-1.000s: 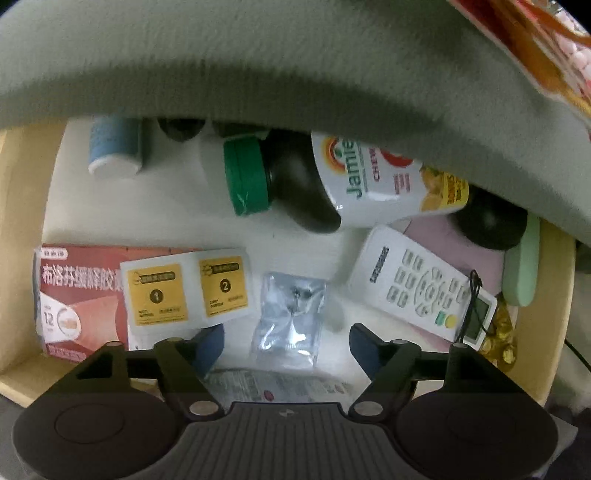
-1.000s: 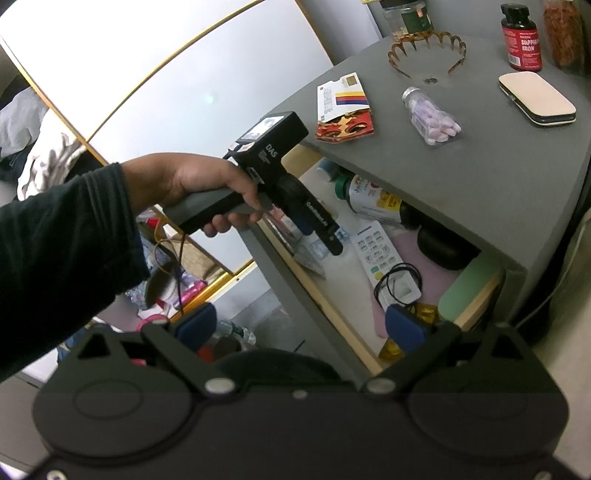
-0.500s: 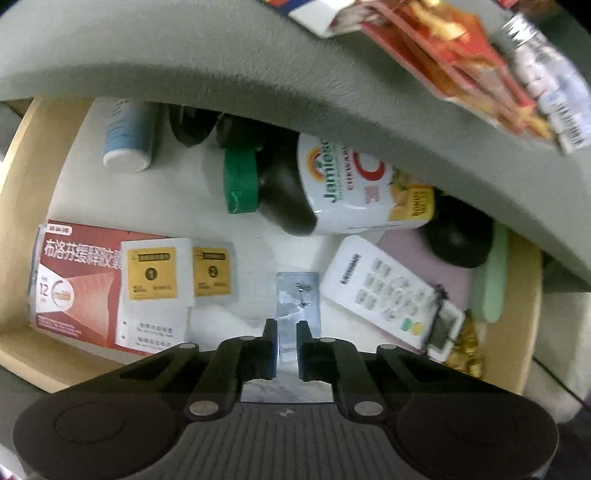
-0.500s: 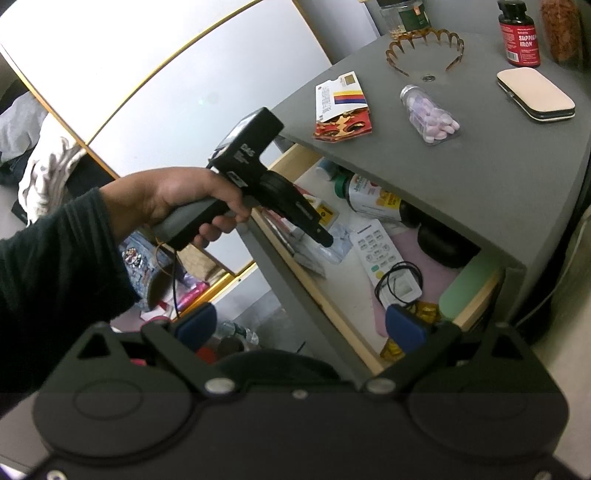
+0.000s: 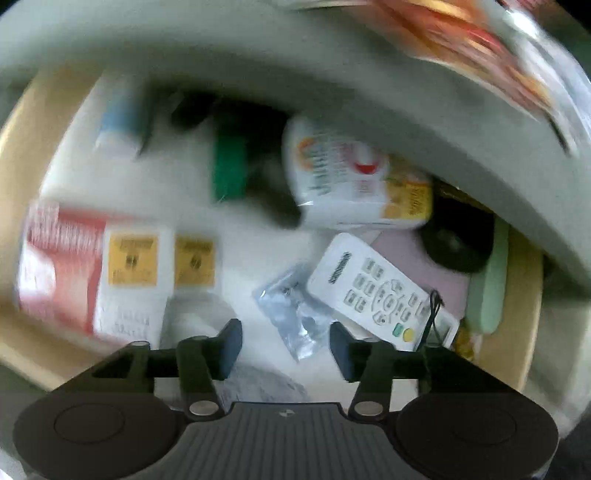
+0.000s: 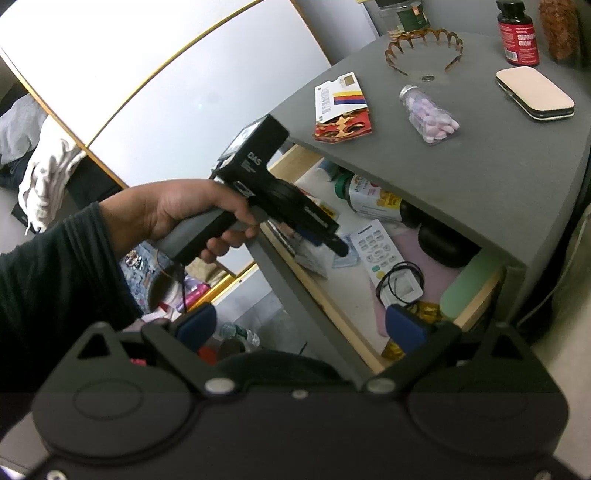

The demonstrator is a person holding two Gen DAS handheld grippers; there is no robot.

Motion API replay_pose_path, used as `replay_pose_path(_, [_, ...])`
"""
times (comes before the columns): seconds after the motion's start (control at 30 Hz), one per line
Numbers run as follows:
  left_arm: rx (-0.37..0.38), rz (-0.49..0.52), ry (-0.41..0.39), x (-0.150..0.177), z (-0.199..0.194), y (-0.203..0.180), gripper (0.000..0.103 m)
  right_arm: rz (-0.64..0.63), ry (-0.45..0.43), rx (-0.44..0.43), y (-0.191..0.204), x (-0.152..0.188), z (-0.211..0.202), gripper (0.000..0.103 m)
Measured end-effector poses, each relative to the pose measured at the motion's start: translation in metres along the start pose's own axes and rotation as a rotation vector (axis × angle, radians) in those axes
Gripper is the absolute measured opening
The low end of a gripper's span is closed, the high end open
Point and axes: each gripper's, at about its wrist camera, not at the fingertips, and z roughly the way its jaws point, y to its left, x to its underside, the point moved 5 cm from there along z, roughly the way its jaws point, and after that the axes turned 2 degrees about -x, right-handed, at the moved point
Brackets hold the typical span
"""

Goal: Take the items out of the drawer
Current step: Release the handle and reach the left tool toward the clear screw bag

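Note:
The open drawer [image 6: 476,314] holds a clear foil sachet [image 5: 295,310], a white remote [image 5: 380,291], a green-capped vitamin bottle [image 5: 354,184], a red medicine box [image 5: 55,269] and yellow-labelled packets [image 5: 129,258]. My left gripper [image 5: 284,343] is open and empty, just above the sachet, which lies loose beside the remote. In the right wrist view the left gripper [image 6: 328,236] reaches into the drawer over the sachet [image 6: 345,258]. My right gripper [image 6: 299,325] is open and empty, held back outside the drawer front.
The grey cabinet top [image 6: 498,155] overhangs the drawer and carries a pill bottle [image 6: 428,110], red card packets [image 6: 340,107], a hair comb [image 6: 424,44], a beige case [image 6: 535,92] and a red supplement bottle [image 6: 517,33]. A green pad [image 6: 469,288] and black case [image 6: 443,247] lie at the drawer's right.
My left gripper closed on the sachet half a second ago, then opened again. The sachet now lies tilted next to the remote. The right gripper has stayed put.

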Motion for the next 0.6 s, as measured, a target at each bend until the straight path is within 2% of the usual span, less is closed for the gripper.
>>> replay_pose_path(0.1, [-0.031,0.055,-0.003,0.001,-0.002,-0.005,0.06,0.01,-0.003,-0.002,-0.001,0.001,-0.001,0.098])
replay_pose_path(0.23, [0.057,0.053,0.044,0.005,0.004,-0.011,0.062,0.012,-0.001,-0.002,-0.001,0.001,0.0,0.098])
replay_pose_path(0.33, [0.048,0.084,0.052,0.008,0.007,-0.015,0.062,0.015,-0.001,-0.002,-0.001,0.001,0.0,0.098])
replay_pose_path(0.4, [0.012,0.119,0.041,0.011,0.007,-0.02,0.065,0.021,-0.002,-0.003,-0.002,0.001,0.0,0.098])
replay_pose_path(0.53, [0.031,0.091,0.046,0.02,0.007,-0.025,0.061,0.023,-0.001,-0.003,-0.003,0.001,0.0,0.098])
replay_pose_path(0.6, [0.036,0.091,0.034,0.026,0.005,-0.029,0.051,0.027,-0.002,-0.004,-0.004,0.001,0.0,0.098])
